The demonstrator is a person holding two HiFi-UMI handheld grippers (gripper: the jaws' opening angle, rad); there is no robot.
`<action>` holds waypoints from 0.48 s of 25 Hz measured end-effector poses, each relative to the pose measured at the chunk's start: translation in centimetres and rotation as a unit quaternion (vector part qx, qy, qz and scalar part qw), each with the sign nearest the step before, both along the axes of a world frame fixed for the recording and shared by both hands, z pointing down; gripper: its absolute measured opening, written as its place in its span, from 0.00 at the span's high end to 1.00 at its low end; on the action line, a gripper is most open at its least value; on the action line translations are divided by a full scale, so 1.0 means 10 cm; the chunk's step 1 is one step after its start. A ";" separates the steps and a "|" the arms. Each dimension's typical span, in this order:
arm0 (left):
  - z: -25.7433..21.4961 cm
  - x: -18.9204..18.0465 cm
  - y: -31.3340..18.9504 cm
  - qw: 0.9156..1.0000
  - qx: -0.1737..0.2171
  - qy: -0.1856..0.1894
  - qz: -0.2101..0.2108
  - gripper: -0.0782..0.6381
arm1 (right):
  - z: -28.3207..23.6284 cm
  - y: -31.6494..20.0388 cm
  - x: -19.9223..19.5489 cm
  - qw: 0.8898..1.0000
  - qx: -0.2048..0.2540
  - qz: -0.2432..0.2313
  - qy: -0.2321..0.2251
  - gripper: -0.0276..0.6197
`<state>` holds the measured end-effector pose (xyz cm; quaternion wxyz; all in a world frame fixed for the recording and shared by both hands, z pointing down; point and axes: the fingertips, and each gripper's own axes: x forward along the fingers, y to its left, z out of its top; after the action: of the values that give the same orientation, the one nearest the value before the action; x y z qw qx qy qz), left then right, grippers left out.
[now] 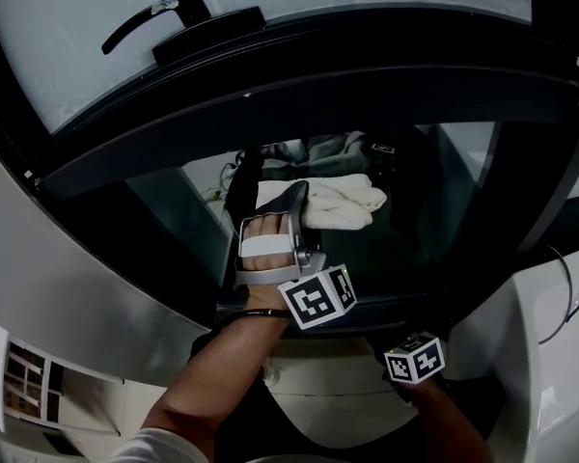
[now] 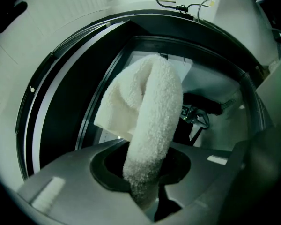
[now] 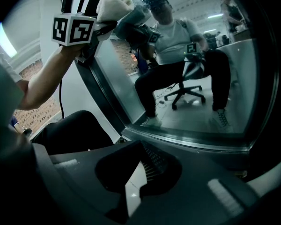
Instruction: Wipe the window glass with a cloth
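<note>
Right claw (image 3: 131, 191) hangs low and idle, its jaws a little apart on nothing, leaving the work to the left claw (image 1: 288, 222). That one pinches the folded white cloth (image 1: 343, 203), probably so its bulk presses against the window glass (image 1: 454, 191) beyond.
</note>
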<state>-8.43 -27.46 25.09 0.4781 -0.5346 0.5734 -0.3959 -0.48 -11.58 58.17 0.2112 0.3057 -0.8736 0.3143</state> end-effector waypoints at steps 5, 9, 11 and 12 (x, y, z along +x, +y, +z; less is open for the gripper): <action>0.11 0.00 0.00 1.000 -0.007 0.000 0.000 0.74 | 0.02 0.01 0.01 1.000 -0.002 0.000 0.001 0.96; 0.16 0.00 0.00 1.000 -0.011 0.002 0.001 0.74 | 0.01 0.00 0.00 1.000 -0.002 0.000 0.001 0.96; 0.19 0.00 -0.01 1.000 -0.014 0.003 0.002 0.74 | 0.01 -0.01 -0.01 1.000 -0.002 0.000 0.002 0.96; 0.20 0.00 -0.01 1.000 -0.014 0.004 0.002 0.74 | 0.01 -0.01 -0.01 1.000 -0.001 0.000 0.002 0.96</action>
<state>-8.43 -27.60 27.07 0.4685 -0.5441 0.5689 -0.4011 -0.58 -11.70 58.30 0.2133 0.3055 -0.8729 0.3149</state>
